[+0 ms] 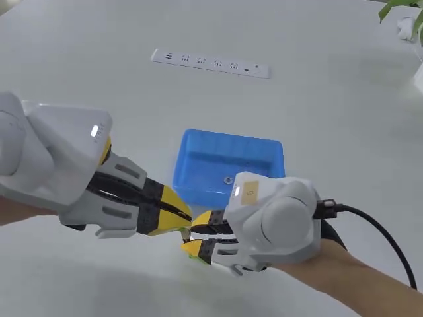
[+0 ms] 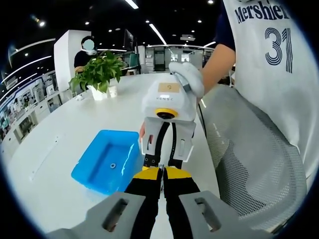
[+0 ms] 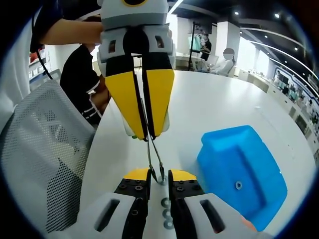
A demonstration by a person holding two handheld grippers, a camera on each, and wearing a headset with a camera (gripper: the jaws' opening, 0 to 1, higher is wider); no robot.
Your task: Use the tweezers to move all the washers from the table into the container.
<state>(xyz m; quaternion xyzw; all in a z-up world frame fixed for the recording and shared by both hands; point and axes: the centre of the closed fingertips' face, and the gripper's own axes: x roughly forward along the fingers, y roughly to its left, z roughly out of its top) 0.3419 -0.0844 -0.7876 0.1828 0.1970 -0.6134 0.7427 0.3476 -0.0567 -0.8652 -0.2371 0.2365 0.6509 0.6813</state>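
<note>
Your left gripper (image 2: 163,173) is clamped on the tweezers (image 3: 153,154), whose other end sits between the nearly closed jaws of your right gripper (image 3: 159,175); I cannot tell whether those pinch it. Three washers (image 3: 165,202) lie on the tabletop beneath them, toward its near edge. Just beyond, the blue container (image 1: 198,158) holds one washer (image 1: 228,179). The power strip (image 1: 210,64) lies farther out.

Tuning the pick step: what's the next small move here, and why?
Probably ease the tweezers tips onto the nearest washer and pinch: left gripper holds them, right gripper fingers flank the tips, and washers lie on the table.
</note>
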